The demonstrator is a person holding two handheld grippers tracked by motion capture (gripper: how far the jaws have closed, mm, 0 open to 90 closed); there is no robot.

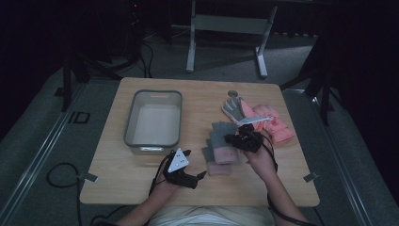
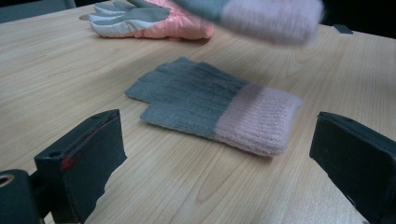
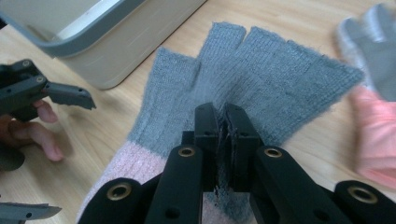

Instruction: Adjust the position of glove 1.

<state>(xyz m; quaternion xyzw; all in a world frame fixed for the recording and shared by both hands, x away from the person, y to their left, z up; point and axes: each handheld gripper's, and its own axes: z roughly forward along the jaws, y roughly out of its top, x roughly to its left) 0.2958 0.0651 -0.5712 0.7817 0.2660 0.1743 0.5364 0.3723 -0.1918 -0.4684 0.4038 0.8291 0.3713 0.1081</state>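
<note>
Right gripper (image 3: 223,122) clamped on grey knit glove (image 3: 261,74), pinched at palm, lifted above table (image 1: 141,174). Second grey glove with pink cuff (image 2: 215,109) laid flat on table, framed between spread, empty jaws of left gripper (image 2: 215,154). Pink ski gloves (image 1: 270,120) beyond; grey tub (image 1: 153,141) just beside left gripper.

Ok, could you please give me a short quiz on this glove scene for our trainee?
1. True or false: the left tongs are shut.
2. What do the right tongs grip? A the bin; B a knit glove; C a padded glove.
3. What colour is the cuff of the flat glove on the table?
Key: 1 false, they stand open; 2 B; 3 pink.
</note>
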